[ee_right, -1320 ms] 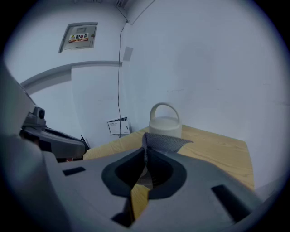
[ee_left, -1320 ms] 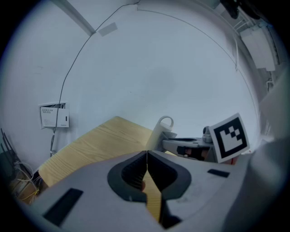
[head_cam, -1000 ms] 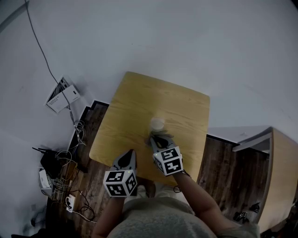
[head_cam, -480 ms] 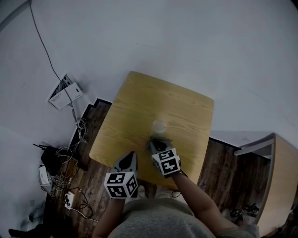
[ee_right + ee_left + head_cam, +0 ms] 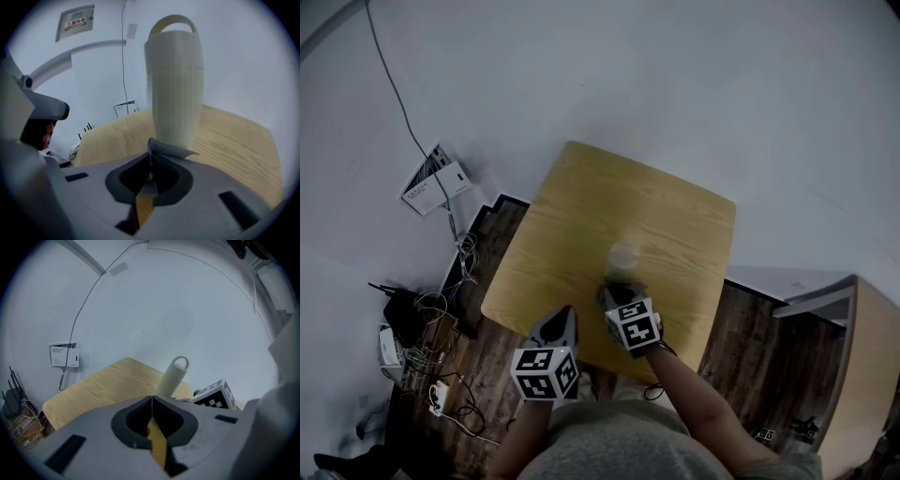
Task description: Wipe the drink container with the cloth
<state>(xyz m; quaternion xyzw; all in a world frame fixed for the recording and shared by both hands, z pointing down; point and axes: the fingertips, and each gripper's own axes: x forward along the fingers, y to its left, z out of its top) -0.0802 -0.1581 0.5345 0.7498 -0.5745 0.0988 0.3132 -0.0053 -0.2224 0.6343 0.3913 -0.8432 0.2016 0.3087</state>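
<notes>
Wooden table (image 5: 581,216), plain pale wall behind. Drink container (image 5: 623,255) upright mid-table, toward near edge. Right gripper (image 5: 616,291) pinching grey cloth (image 5: 171,149), cloth touching container's base. Barely moved over last second, so wipe probably only starting. Left gripper (image 5: 562,314) jaws together, empty, parked near-left.

Nothing is legible: the wall plate (image 5: 75,22) at eleven o'clock carries print too blurred to read.
</notes>
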